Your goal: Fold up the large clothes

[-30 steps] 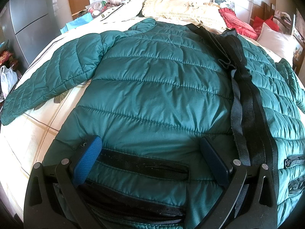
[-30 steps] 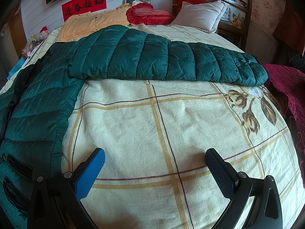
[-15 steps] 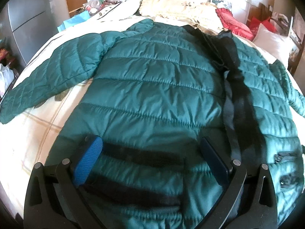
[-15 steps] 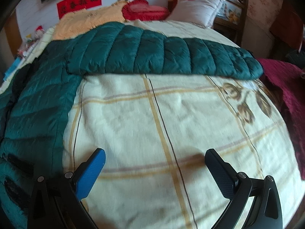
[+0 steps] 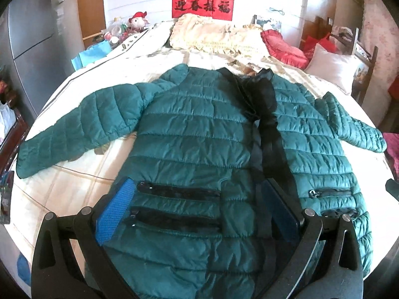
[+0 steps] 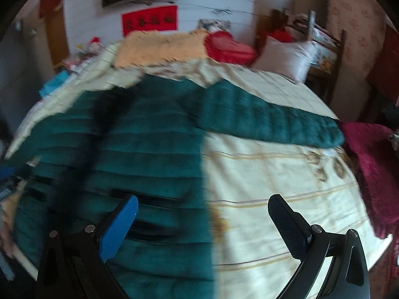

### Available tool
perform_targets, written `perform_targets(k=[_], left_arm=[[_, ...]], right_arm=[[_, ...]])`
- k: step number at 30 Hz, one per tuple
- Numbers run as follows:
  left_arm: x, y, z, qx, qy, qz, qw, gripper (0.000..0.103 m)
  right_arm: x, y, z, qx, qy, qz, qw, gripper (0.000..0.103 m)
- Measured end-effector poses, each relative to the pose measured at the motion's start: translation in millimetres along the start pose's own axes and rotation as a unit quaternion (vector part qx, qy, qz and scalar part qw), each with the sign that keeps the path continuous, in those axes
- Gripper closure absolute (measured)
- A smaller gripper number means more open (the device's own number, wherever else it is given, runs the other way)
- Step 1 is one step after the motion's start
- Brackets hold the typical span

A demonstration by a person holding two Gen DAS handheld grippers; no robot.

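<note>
Jacket [image 5: 199, 134], a teal quilted puffer, lies spread front-up on the bed [image 5: 82, 174] with both sleeves stretched out sideways. The left gripper [image 5: 199, 209] hangs above its lower hem, fingers [image 5: 114, 214] spread wide and pinching nothing; between and just beyond them run two black zipped pockets [image 5: 178, 191], one below the other. Just past the dark right-hand finger a black zipper placket [image 5: 269, 134] climbs the middle of the jacket to the collar, and beyond that finger sits another zipped pocket [image 5: 329, 192].

The right gripper [image 6: 202, 221] is also spread and empty, poised over the jacket's side edge: its blue finger [image 6: 119, 229] is above the teal fabric, its black finger above the cream sheet with yellow and dark grid lines. This view is blurred. Ahead of the fingers one sleeve [image 6: 269, 122] reaches across the sheet towards a maroon cloth [image 6: 371, 164] at the bed's edge.

Far beyond the collar lie a cream fringed blanket [image 5: 214, 35], a red cushion [image 5: 281, 47] and a white pillow [image 5: 331, 67]. On the wall behind hangs a red banner [image 5: 203, 6] with black Chinese characters reading 迎春接福. A plush toy [image 5: 138, 20] sits far off to the left of the fingers, near a grey refrigerator [image 5: 32, 42].
</note>
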State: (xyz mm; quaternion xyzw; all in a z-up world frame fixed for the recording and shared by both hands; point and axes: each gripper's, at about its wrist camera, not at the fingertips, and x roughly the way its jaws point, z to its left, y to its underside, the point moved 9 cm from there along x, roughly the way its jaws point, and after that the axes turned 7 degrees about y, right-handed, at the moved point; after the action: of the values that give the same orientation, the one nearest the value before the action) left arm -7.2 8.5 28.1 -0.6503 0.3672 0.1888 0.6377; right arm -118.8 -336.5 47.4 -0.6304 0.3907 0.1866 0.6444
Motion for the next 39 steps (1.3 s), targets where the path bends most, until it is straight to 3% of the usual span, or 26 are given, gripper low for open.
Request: perform_targets(k=[7,13,39], left_arm=[[-21.9,-9.6,16.4,-0.005,-0.01,-0.026,0.9996,0.001],[-22.2,-7.3,30.9,-0.021,-0.014,-0.026,0.9993,0.001],[0.3,-0.9,60.1,-0.045,-0.037,-0.01,0.9983,0.001]], right_arm=[[-24.9,-19.7,86.8,-0.03,-0.045,-0.034,0.998,0.0],[-26.7,-23.4,123.9,-0.047,-0.055,-0.042,0.996,0.0],[2.5,-23.9,131.0,-0.037,-0.037,-0.031,0.998,0.0]])
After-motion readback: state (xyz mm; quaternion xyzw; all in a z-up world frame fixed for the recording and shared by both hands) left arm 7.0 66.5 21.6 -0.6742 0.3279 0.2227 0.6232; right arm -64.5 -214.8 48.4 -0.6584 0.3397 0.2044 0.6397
